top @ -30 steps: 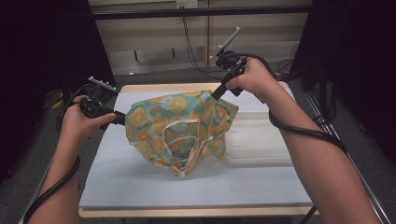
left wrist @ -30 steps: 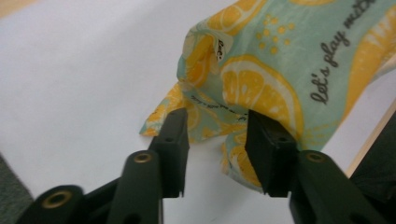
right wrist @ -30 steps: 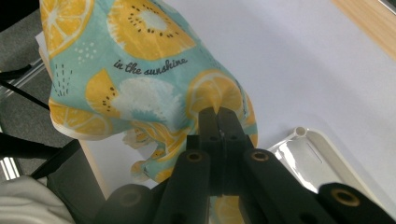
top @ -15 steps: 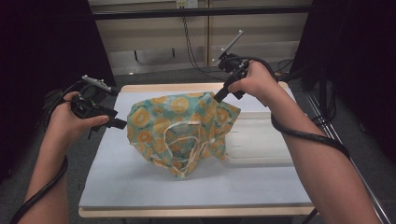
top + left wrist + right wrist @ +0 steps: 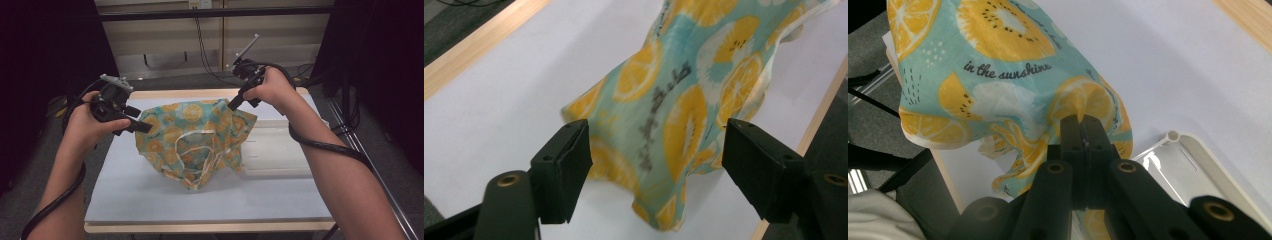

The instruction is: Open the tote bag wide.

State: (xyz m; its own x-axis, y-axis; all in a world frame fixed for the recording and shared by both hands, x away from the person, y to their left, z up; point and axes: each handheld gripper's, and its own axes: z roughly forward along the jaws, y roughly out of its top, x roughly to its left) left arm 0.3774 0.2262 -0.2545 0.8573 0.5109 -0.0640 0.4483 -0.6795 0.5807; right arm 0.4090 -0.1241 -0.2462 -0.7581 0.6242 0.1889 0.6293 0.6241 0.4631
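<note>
A teal cloth bag (image 5: 192, 135) printed with orange and lemon slices hangs over the white table mat (image 5: 125, 190), its white handles drooping in front. My right gripper (image 5: 233, 105) is shut on the bag's upper right corner (image 5: 1073, 102) and holds it up; the right gripper (image 5: 1082, 122) pinches a fold of the fabric. My left gripper (image 5: 138, 119) stands at the bag's left edge. Its jaws have just been opening. In the left gripper view the left gripper (image 5: 656, 137) is wide apart, with the cloth (image 5: 684, 95) lying beyond the pads and nothing pressed between them.
A white plastic tray (image 5: 280, 150) lies on the mat to the right of the bag, partly under it, with its rim (image 5: 1175, 137) below my right gripper. The table's wooden edge (image 5: 210, 227) runs along the front. Cables trail from both grippers.
The left jaws have opened and let go of the bag's left edge, and the left hand has lifted a little. The right gripper keeps its hold in the same place.
</note>
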